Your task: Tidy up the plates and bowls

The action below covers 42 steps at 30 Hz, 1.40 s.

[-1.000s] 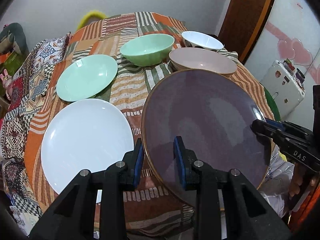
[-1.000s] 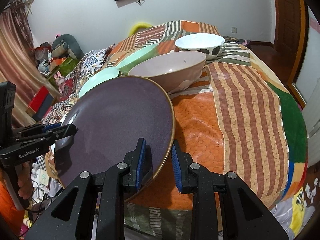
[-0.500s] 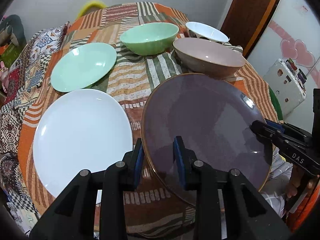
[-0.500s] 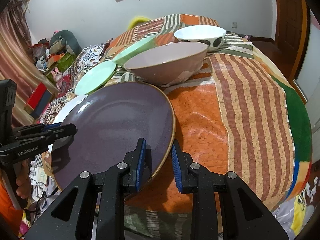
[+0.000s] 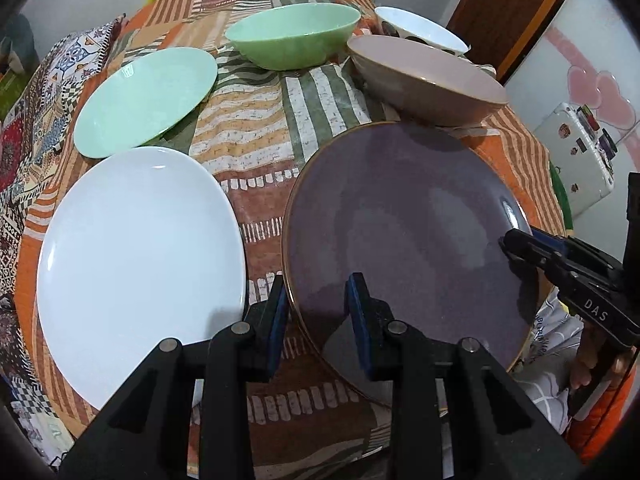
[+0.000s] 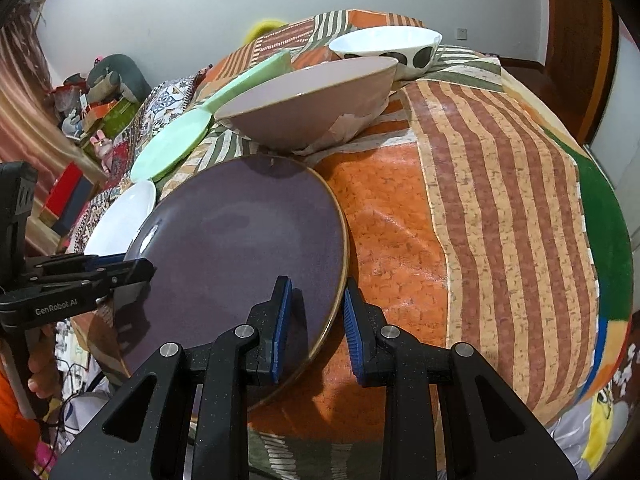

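Observation:
A large purple plate [image 5: 400,220] with a gold rim lies low over the patchwork cloth, to the right of the white plate [image 5: 136,256]. My left gripper [image 5: 318,292] is shut on its near-left rim, one pad above and one below. At the plate's right rim, my right gripper [image 6: 316,300] still has its pads on the edge [image 6: 240,232] while its jaws are opening. Each gripper shows in the other's view: the right gripper [image 5: 506,246] and the left gripper [image 6: 132,270].
Behind the purple plate sits a pinkish bowl [image 5: 424,80], very close to its far rim. Farther back are a green bowl [image 5: 296,36] and a white spotted bowl [image 6: 384,46]. A green plate [image 5: 148,100] lies at the back left. Striped cloth [image 6: 500,200] stretches to the right.
Both grippers have come down with the purple plate, which now lies flatter and closer to the cloth, beside the white plate and just in front of the pinkish bowl.

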Motion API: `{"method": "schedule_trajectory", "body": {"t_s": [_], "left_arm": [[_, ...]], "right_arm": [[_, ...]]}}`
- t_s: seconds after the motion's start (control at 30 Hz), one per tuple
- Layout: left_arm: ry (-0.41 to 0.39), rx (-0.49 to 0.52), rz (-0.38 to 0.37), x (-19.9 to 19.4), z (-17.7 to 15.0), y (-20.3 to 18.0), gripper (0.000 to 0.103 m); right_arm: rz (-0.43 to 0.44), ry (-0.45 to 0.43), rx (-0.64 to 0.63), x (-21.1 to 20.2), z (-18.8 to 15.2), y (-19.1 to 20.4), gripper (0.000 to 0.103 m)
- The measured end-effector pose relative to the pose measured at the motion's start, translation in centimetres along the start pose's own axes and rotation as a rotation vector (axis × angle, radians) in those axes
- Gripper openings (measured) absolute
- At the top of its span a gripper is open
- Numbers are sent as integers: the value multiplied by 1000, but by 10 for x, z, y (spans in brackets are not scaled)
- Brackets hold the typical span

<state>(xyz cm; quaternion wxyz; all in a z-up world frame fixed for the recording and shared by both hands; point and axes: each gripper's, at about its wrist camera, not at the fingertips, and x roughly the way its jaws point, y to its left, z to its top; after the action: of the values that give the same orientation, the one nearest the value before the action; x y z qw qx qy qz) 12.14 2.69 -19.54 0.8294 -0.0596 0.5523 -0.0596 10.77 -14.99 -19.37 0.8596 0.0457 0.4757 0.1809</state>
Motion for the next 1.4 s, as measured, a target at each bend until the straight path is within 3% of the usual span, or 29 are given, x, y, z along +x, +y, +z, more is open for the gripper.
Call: {"method": "schedule_trajectory", "body": {"t_s": [0.17,0.3,0.73,0.93,1.07,1.4], "left_arm": [[-15,10,22,-4,1,-2,30],[-95,19,47,-25,3,-3,30],[-311,57,92,-100,-2,-6,33],[-451,36,125,-148,-14,9,48],[-545,34,210,-176,-26,22,59],[-546,-66,269,-194,-52,81,70]], "right_arm": [[8,11,9,-1,1,-3,26],[-18,-7,5,-7,3,-3,36],[-17,-147,-21,-60,13,10,39],[17,-238,-80,-82,27,38,47],[54,-279,-119,-88,35,61,49],[145,-300,-209,-73,49,121,59]]}}
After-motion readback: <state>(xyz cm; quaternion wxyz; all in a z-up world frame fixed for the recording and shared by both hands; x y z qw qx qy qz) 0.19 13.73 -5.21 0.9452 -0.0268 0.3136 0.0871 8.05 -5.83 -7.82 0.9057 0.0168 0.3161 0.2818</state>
